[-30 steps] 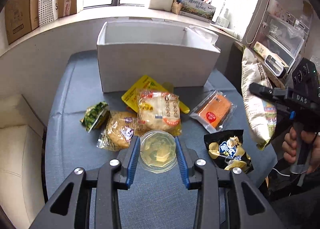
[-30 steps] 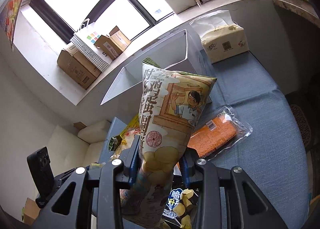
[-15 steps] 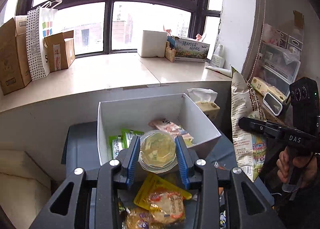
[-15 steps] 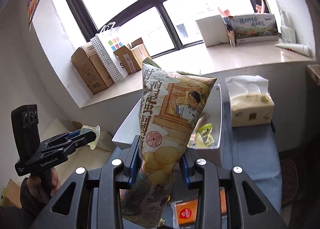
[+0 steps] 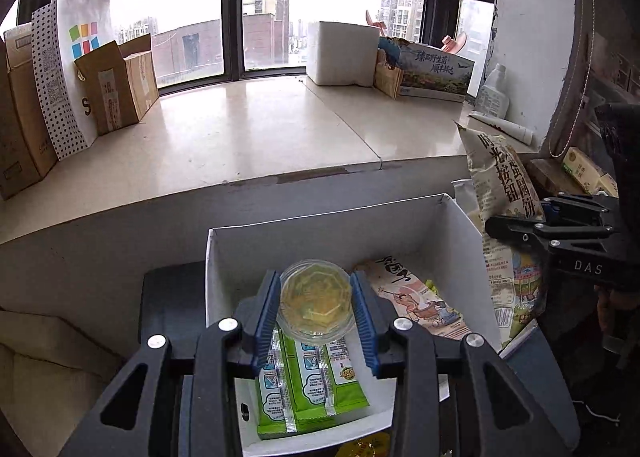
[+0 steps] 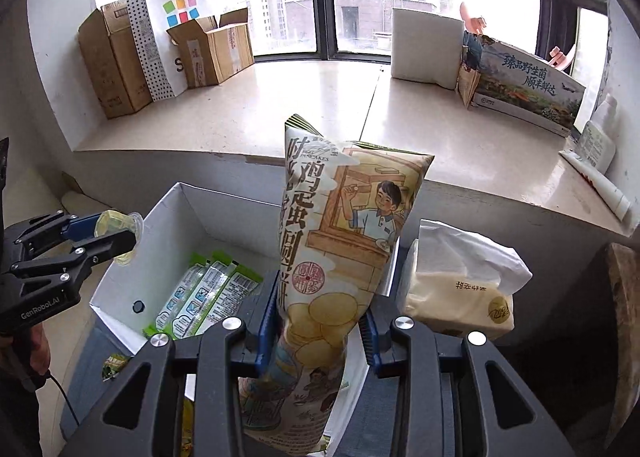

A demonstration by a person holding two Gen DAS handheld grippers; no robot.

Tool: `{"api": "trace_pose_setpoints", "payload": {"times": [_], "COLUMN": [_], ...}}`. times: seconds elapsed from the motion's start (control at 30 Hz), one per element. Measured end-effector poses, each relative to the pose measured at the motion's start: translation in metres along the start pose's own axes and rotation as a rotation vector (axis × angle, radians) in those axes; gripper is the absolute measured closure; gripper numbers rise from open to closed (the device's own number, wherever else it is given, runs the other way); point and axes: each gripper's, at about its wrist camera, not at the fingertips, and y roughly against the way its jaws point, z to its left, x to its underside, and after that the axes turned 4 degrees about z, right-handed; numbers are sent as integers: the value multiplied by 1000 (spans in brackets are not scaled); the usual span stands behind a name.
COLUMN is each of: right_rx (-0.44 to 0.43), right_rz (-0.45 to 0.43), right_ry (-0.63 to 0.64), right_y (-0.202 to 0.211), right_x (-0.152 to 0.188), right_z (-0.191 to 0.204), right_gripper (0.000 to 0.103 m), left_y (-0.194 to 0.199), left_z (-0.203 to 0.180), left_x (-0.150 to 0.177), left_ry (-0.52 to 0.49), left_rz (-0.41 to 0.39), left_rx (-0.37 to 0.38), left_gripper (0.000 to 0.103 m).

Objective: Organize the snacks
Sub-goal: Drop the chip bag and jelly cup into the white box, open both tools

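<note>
I see my left gripper [image 5: 316, 309] clamped on a clear jelly cup [image 5: 316, 303], its jaws just easing apart, directly above the white box [image 5: 460, 253] at lower centre. My right gripper [image 6: 316, 327] pinches a tall egg-pancake bag [image 6: 340, 225], upright, over the box's right wall, jaws also loosening. Green packets [image 5: 308, 381] fill the left floor; free room lies centre-right. The left is nearer.

We see a blue-grey table [image 6: 384, 397] carrying a white box [image 5: 448, 233] and, just beside it, a tissue pack [image 6: 460, 297]; a green packet [image 6: 114, 363] lies near the box's corner.
</note>
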Motion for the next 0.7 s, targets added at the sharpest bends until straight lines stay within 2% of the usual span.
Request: {"api": "trace_pose_setpoints", "payload": {"times": [0.03,0.07,0.1,0.13,0.2,0.33,0.47,0.7], "right_rx": [11,33,48,49,39,-10,-33,-114], "right_rz": [21,28,17,-5,-22,-47,-94,-208], "right_ry": [-5,-20,-39,-55,-80,-139,-144,-134], "right_y": [-6,-9,-9,-8,-4,9,34,94], "right_x": [-2,-2,-1,1,6,19,37,101], "right_z": [-2,-4,-7,-9,-15,-20,-14,2], "right_gripper": [39,10,2,0,0,0,0,0], "left_y": [-5,-9,-11,-10,-8,-3,13,71], "left_z": [4,8,12,15,20,24,20,-4], "left_x": [1,4,7,10,16,24,32,69], "left_ry": [10,20,31,40,56,67,57,-13], "left_rz": [11,26,30,21,14,16,-3,-66], "left_rx": [-16,-24,-23,-12,13,4,12,41], "left_gripper": [46,33,10,0,0,0,0,0]}}
